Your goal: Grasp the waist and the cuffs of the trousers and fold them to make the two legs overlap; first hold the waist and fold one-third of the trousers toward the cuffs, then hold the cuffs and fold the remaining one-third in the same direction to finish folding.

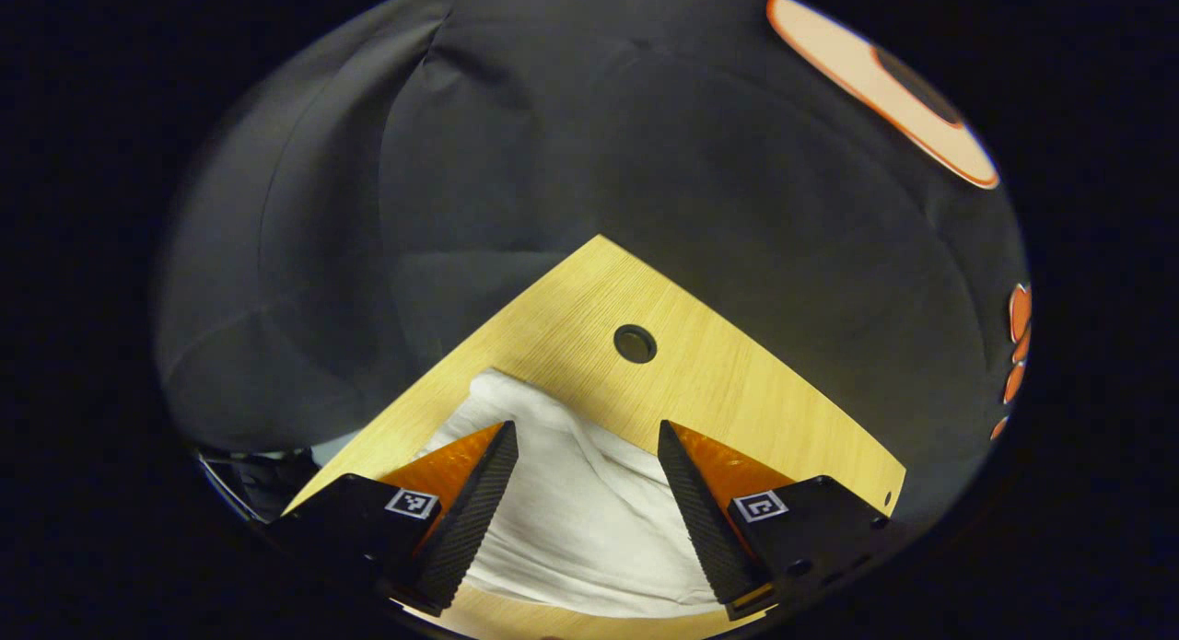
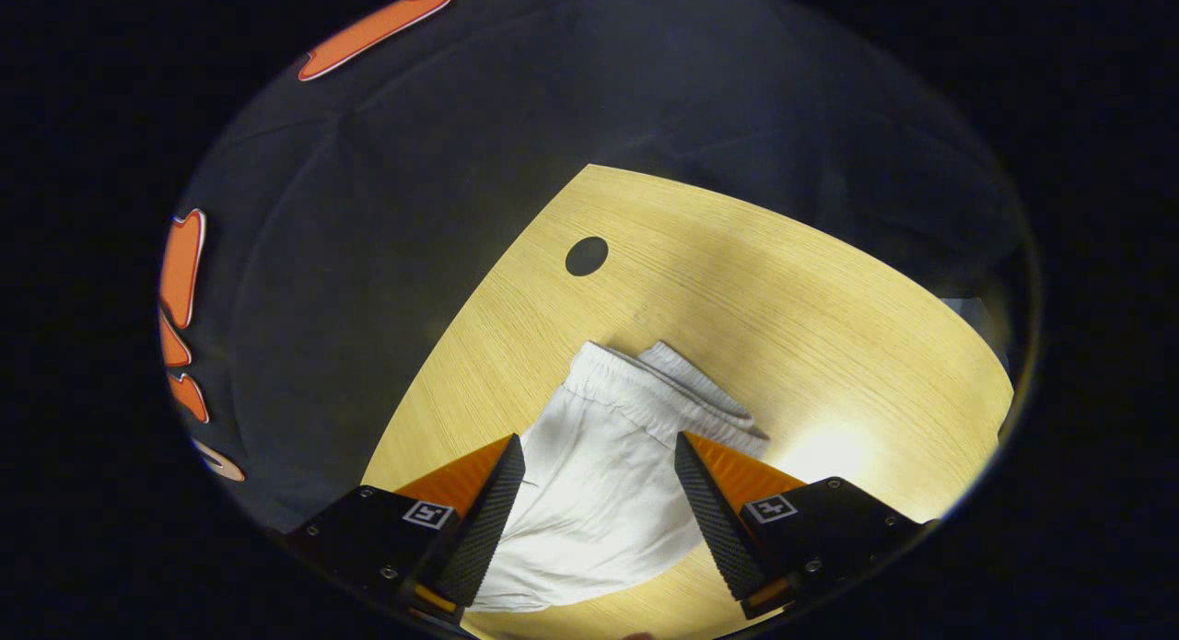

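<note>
Hovered over trousers (image 2: 599,474), first fold not begun.
Both grippers, left (image 1: 588,433) and right (image 2: 600,447), spread, pinching nothing; waist (image 2: 659,391) far on table (image 2: 829,290); probably needed lowering and closing on cloth.

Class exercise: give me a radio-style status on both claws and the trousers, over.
Left claw open, above cloth. Right claw open, nothing gripped. Trousers on table, elastic waist ahead of right claw. Nothing in the way.

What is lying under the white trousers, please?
The white trousers lie directly on the wooden table, whose bare top shows all round them, with a round hole beyond the waistband. Whatever sits beneath the fabric itself is covered and cannot be seen.
</note>
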`<action>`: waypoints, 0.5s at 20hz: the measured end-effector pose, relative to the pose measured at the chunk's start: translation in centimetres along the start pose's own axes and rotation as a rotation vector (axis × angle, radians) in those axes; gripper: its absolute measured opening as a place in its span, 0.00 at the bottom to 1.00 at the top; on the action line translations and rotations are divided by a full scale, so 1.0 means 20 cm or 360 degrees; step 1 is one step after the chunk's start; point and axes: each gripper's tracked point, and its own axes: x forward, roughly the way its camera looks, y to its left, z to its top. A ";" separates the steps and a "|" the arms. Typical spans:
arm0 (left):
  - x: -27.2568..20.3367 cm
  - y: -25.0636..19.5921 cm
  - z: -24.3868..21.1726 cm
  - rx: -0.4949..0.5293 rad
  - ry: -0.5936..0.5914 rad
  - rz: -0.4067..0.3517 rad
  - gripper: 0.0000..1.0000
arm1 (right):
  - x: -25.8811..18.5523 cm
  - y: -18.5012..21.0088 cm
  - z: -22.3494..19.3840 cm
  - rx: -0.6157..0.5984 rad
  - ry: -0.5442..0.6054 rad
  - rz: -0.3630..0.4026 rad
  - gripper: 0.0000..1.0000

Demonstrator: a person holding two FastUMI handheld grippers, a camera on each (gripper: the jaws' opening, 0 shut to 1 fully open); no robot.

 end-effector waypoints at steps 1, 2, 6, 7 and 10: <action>-0.05 -0.02 0.02 0.0042 -0.0040 -0.0006 1.00 | -0.03 -0.04 -0.01 0.0002 -0.0006 -0.0002 0.99; -0.13 -0.04 0.03 0.0086 -0.0080 0.0002 1.00 | -0.06 -0.08 0.00 0.0010 -0.0010 -0.0009 0.99; -0.32 -0.09 0.01 0.0173 -0.0205 0.0002 1.00 | -0.10 -0.25 -0.01 0.0068 -0.0001 -0.0033 0.99; -0.36 -0.09 0.01 0.0180 -0.0237 0.0001 1.00 | -0.10 -0.30 -0.02 0.0076 0.0005 -0.0045 0.99; -0.44 -0.09 -0.01 0.0165 -0.0293 -0.0003 1.00 | -0.06 -0.41 -0.05 0.0112 0.0045 -0.0076 0.99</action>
